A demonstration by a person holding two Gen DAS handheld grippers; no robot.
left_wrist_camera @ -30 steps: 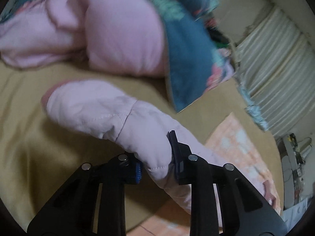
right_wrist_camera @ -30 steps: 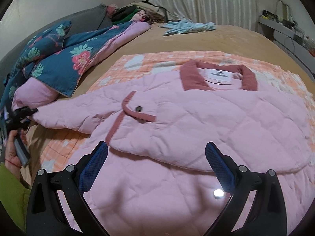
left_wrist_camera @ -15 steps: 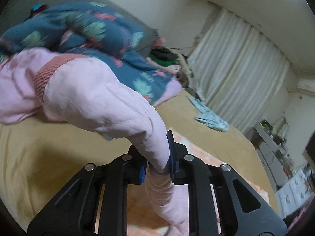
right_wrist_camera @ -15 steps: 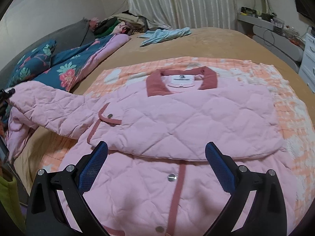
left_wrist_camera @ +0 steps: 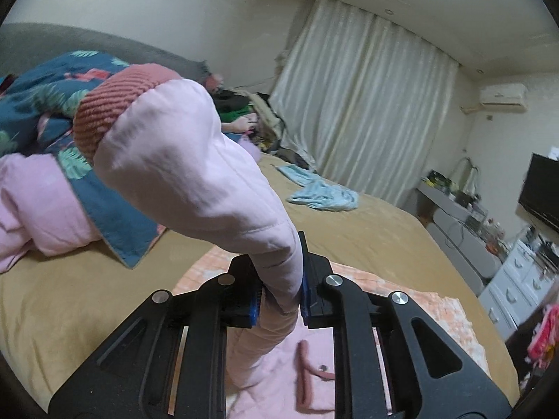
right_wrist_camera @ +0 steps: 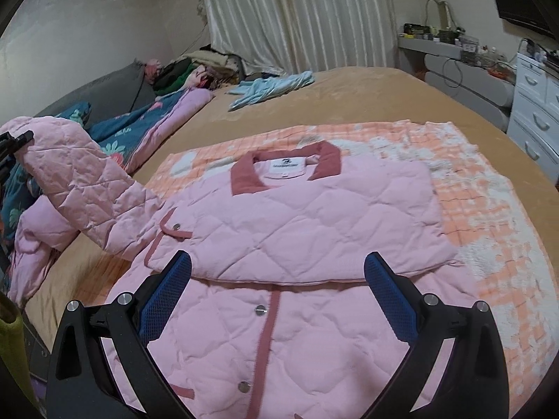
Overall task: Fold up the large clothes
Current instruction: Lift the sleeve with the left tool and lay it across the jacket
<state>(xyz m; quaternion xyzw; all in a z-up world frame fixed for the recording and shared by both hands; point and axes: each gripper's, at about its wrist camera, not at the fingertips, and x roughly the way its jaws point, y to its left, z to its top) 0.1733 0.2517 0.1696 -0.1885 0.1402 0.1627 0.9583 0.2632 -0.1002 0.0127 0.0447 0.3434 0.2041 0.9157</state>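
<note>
A soft, puffy pink quilted jacket (right_wrist_camera: 307, 230) lies on the bed just ahead of the wide-open right hand-held gripper (right_wrist_camera: 277, 293), while the left hand-held gripper (left_wrist_camera: 279, 300), clamped on its limp sleeve (left_wrist_camera: 195, 174) near the cuff, holds it aloft.

Jacket (right_wrist_camera: 314, 230) lies flat on blanket (right_wrist_camera: 489, 216), centre of bed (right_wrist_camera: 367, 87), collar (right_wrist_camera: 284, 166) toward curtain (right_wrist_camera: 297, 17). One sleeve (right_wrist_camera: 84, 181) is raised off the bed at left, clamped in left gripper (left_wrist_camera: 279, 300), cuff (left_wrist_camera: 111, 111) hanging beyond the jaws. Right gripper (right_wrist_camera: 276, 300) hangs over jacket's near front w/ jaws apart. Quilt (right_wrist_camera: 139, 129) lies left of jacket; cloth (right_wrist_camera: 269, 87) behind it, nr curtain. Drawers (right_wrist_camera: 538, 118) stand right of bed.
</note>
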